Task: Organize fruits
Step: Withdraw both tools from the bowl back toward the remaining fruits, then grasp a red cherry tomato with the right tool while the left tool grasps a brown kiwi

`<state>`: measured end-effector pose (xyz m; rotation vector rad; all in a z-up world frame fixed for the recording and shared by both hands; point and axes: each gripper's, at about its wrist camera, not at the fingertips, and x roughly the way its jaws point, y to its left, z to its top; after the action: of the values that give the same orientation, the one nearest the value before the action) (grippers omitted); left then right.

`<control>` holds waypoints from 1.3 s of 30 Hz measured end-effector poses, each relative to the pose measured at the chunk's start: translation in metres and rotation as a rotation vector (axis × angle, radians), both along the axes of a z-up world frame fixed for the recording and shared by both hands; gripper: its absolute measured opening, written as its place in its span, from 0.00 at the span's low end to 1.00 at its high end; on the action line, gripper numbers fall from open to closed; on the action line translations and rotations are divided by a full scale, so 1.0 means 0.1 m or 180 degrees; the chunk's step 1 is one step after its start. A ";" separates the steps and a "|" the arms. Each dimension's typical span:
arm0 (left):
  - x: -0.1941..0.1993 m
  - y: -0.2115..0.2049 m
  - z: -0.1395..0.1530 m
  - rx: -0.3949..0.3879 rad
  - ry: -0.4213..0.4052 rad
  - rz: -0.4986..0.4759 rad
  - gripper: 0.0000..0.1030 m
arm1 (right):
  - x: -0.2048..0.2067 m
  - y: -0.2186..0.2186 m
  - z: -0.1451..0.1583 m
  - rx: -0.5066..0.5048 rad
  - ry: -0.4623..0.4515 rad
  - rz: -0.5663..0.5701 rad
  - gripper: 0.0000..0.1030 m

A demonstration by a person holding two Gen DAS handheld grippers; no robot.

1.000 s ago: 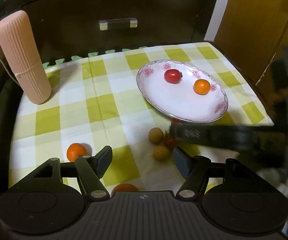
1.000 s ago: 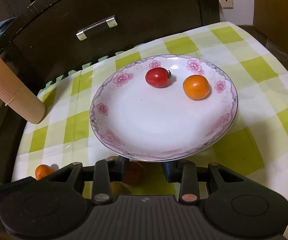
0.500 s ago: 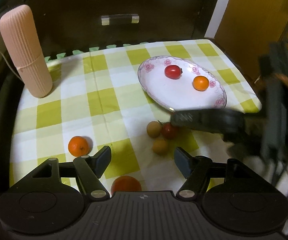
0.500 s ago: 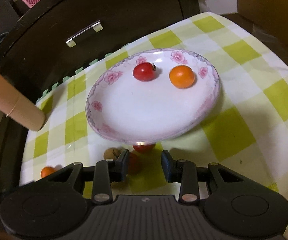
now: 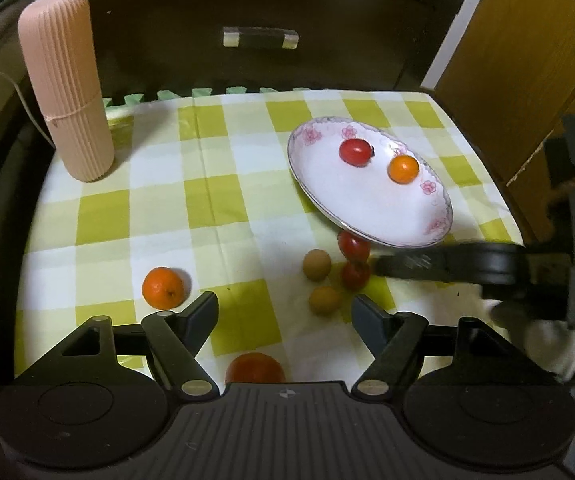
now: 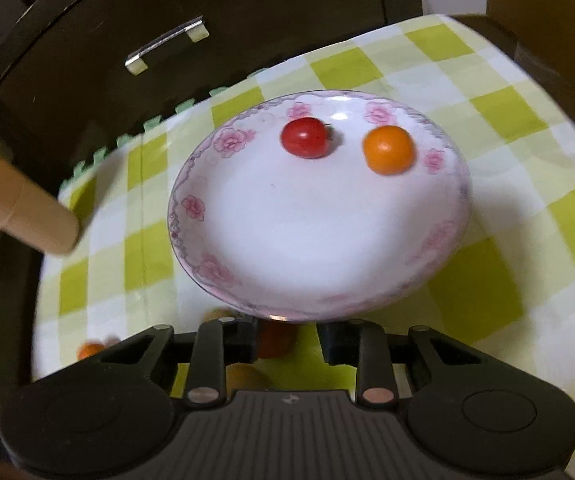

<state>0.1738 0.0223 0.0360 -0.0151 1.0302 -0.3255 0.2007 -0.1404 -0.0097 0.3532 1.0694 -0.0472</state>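
A white floral plate [image 5: 371, 200] [image 6: 319, 240] carries a red cherry tomato [image 6: 304, 137] and a small orange [image 6: 387, 150]. My right gripper [image 6: 285, 340] is shut on the plate's near rim and holds it tilted above the checked cloth. My left gripper [image 5: 283, 314] is open and empty, low over the cloth. On the cloth lie an orange [image 5: 163, 287], two tan round fruits [image 5: 316, 265], two red tomatoes [image 5: 353, 245] under the plate's edge, and a red fruit [image 5: 254, 368] close under the left gripper.
A pink ribbed cylinder [image 5: 65, 84] stands at the back left of the green checked cloth [image 5: 207, 200]. A dark cabinet with a drawer handle [image 5: 260, 38] rises behind the table. A wooden panel [image 5: 519, 60] stands at the right.
The right gripper has lifted the plate higher off the cloth and tilted it. The left gripper has drawn back, so more of the cloth and the near red fruit show.
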 end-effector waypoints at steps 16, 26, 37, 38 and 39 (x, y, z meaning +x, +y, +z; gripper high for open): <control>0.03 -0.02 -0.07 0.0021 0.0022 0.0028 0.79 | -0.07 0.04 -0.01 0.0042 -0.0201 0.0067 0.25; 0.03 -0.08 -0.10 0.0026 0.0046 -0.0036 0.80 | 0.21 0.01 -0.07 0.0069 -0.0127 0.0149 0.27; 0.04 -0.07 -0.12 0.0039 0.0046 -0.0040 0.80 | 0.22 0.18 -0.11 -0.0283 -0.0109 0.0418 0.24; 0.04 -0.07 -0.11 0.0035 0.0042 -0.0050 0.80 | 0.18 0.17 -0.11 -0.0283 -0.0099 0.0455 0.23; 0.04 -0.07 -0.11 0.0038 0.0041 -0.0079 0.81 | 0.14 0.15 -0.11 -0.0295 -0.0067 0.0491 0.23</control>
<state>0.1777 0.0150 0.0252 0.0064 1.0459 -0.3421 0.2144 -0.1254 -0.0206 0.1865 1.0669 0.0446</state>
